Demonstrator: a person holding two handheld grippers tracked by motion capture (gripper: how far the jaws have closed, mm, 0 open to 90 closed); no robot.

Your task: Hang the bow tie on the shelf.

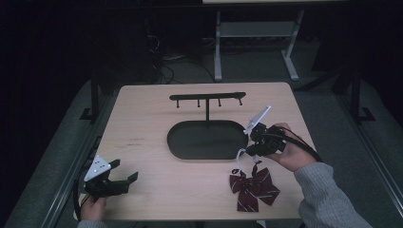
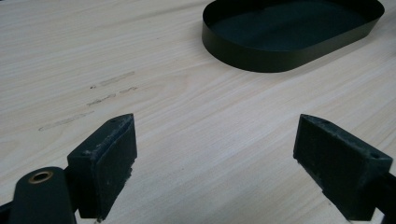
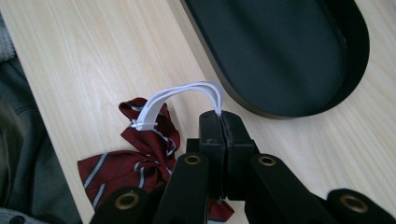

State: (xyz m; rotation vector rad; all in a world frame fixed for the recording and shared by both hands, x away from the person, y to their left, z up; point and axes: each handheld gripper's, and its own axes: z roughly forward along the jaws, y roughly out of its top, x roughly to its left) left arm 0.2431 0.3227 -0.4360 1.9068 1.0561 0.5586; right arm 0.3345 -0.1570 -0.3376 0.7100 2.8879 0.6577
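The right claw [image 3: 219, 123] is clamped on the white strap [image 3: 182, 93] of the bow [image 1: 253, 186], likely to carry it to the rack [image 1: 207, 98] at 12 o'clock. The dark red, white-striped bow lies on the surface [image 1: 157, 190] at 5 o'clock of the tray [image 1: 190, 142]. The left claw [image 2: 217, 163] stands apart, idle.

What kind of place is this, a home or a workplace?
Probably a lab or workshop set up for recording. A plain wooden table stands among dark surroundings, cables lie on the floor behind it, and another table's metal frame stands farther back.
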